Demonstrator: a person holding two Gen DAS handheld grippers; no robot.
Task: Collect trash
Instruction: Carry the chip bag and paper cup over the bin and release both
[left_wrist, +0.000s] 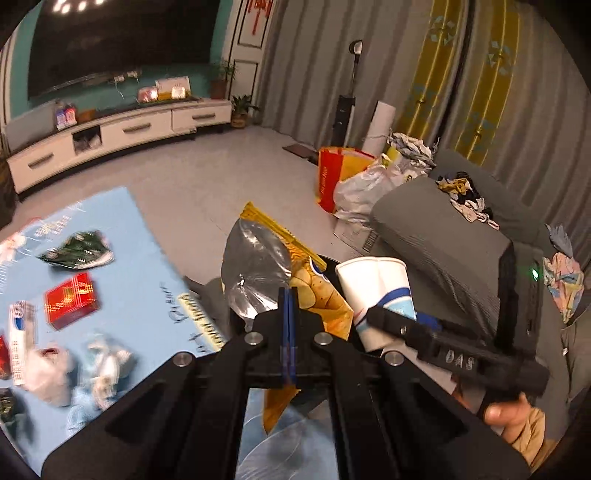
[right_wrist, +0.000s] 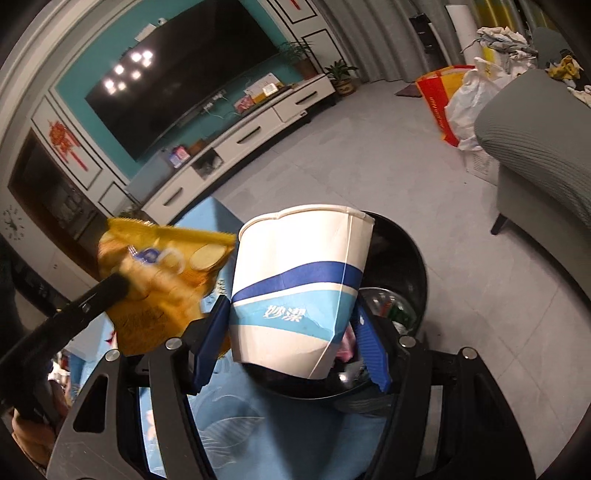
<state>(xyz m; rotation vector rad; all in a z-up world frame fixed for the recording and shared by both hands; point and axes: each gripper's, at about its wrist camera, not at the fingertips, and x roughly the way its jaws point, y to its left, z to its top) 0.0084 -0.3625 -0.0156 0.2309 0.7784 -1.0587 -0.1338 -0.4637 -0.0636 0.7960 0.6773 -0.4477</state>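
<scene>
Yellow chip bag (left_wrist: 314, 295) is pinched tight in the left gripper (left_wrist: 288, 306); a squashed paper cup (right_wrist: 295, 288) is clamped by the right gripper (right_wrist: 291, 332) at frame centre, over the black bin (right_wrist: 406, 258).

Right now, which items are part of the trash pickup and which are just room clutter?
Job: yellow snack bag in left tool; paper cup in right tool; black bin; red box; green wrapper.
Clutter: grey sofa; red shopping bag; TV.

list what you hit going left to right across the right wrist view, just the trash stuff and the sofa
yellow snack bag in the left tongs → paper cup between the right tongs → black bin → sofa
</scene>
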